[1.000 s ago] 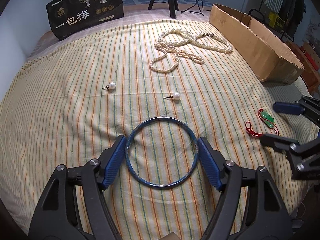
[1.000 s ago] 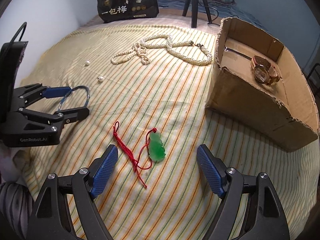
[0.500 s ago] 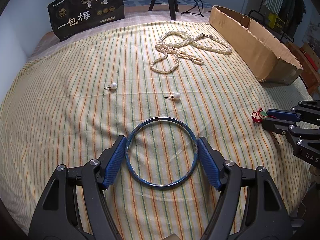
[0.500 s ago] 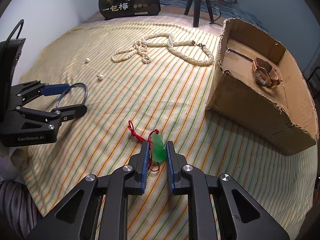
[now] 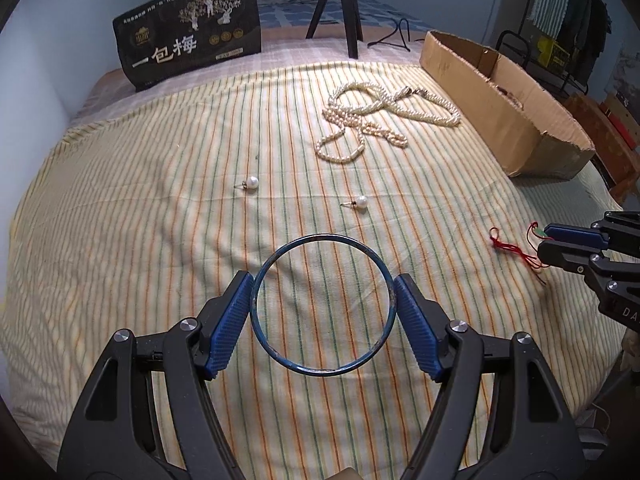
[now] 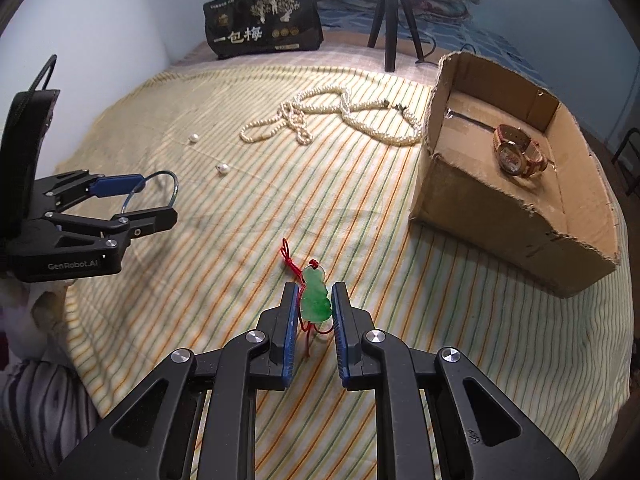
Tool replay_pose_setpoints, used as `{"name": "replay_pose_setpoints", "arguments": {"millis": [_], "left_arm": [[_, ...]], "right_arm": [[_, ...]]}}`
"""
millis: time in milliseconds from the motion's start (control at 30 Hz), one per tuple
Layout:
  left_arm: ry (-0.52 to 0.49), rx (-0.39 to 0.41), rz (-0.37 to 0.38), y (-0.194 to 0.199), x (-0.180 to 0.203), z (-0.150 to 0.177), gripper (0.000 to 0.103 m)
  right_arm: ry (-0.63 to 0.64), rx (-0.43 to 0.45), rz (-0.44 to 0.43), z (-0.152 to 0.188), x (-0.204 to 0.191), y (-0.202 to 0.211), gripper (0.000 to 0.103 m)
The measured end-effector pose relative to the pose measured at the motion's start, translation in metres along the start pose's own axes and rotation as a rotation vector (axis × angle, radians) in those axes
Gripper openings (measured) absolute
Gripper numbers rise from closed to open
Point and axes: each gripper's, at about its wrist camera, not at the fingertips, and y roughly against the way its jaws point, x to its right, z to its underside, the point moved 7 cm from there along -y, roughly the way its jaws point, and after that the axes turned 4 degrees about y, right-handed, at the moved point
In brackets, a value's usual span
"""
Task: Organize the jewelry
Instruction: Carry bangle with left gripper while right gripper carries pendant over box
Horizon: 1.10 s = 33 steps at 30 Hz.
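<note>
Since a second ago, the right claw has gone from spread wide to pinched on the green pendant and has raised it slightly off the bedspread; the left claw and its bangle have hardly moved.

Left wrist view: the left claw grips a blue bangle by its two sides, pads pressed against the ring, above the striped bedspread. Two pearl earrings lie apart further up the bed, and a tangle of pearl necklaces lies beyond them, near the cardboard box. At the right edge, the other claw shows with a red cord trailing from it.

Right wrist view: the right claw pinches the green pendant, its red cord dangling onto the bedspread. The cardboard box stands to the right with only a wristwatch inside.

Judging by this, the task is at an early stage: one item is boxed, two are in hand, and the earrings and necklaces are not yet gathered.
</note>
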Motion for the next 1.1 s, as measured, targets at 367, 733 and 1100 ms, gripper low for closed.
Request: {"name": "replay_pose_setpoints", "arguments": {"millis": [367,733,1100], "left_arm": [[-0.016,0.052,0.020,0.029,0.009,-0.009,0.074],[-0.045,0.108,0.065,0.057,0.033,-0.026,0.074],[-0.098,0.157,0.140,0.072,0.082,-0.056,0.074]], "right_arm": [[-0.029,0.071,-0.011,-0.005,0.002,0.034,0.015],[-0.071,0.164,-0.013,-0.012,0.021,0.079,0.014],[-0.146,0.255,0.026,-0.020,0.064,0.120,0.015]]}}
